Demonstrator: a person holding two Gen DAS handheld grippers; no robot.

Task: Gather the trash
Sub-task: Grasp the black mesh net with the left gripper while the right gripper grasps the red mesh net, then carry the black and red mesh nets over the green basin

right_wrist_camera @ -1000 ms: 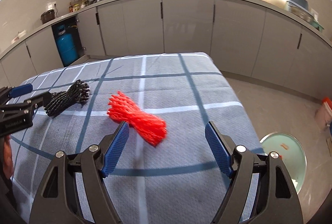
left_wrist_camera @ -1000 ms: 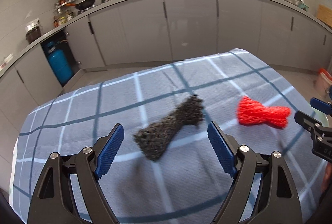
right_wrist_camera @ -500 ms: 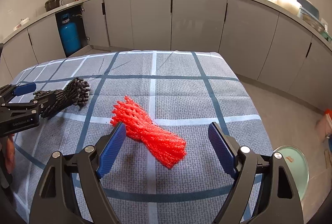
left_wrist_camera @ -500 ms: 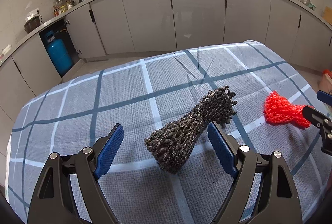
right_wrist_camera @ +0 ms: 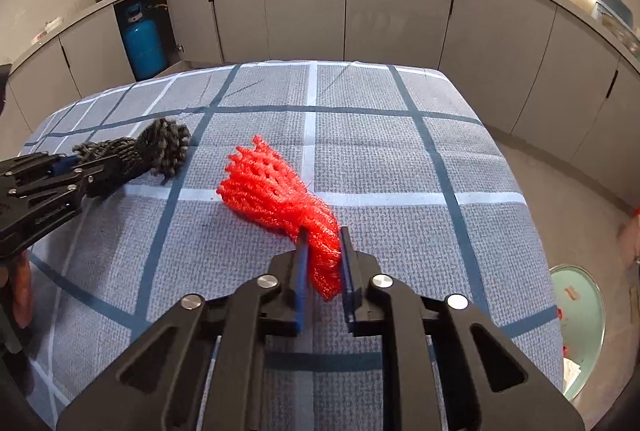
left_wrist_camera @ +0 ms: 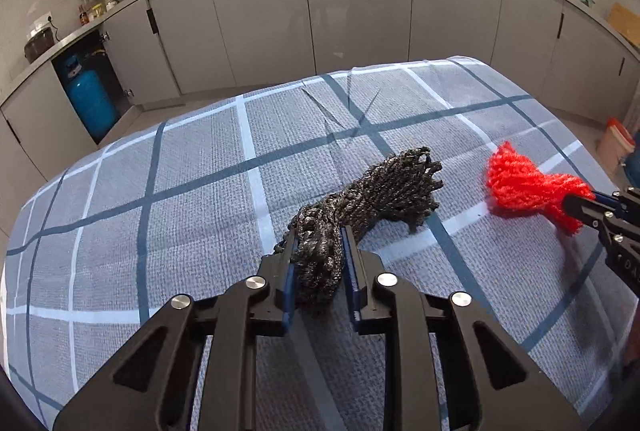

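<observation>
Left gripper (left_wrist_camera: 319, 251) just closed, fingers now clenched on the near end of the black foam net (left_wrist_camera: 372, 199), far end lying on the checked cloth (left_wrist_camera: 200, 191) over the counter. Right gripper (right_wrist_camera: 323, 259) likewise just closed, clamped on the tail of the red foam net (right_wrist_camera: 276, 199), also resting on the cloth. Both pieces apparently secured; lifting toward the green bin (right_wrist_camera: 580, 323) on the floor likely next.

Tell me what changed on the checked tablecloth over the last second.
Both grippers have just been closing. The left gripper came down and clamped the near end of the black foam net sleeve; the right gripper did the same on the red foam net sleeve. Both nets lie in the same places on the blue-grey checked tablecloth, not yet lifted.
</observation>
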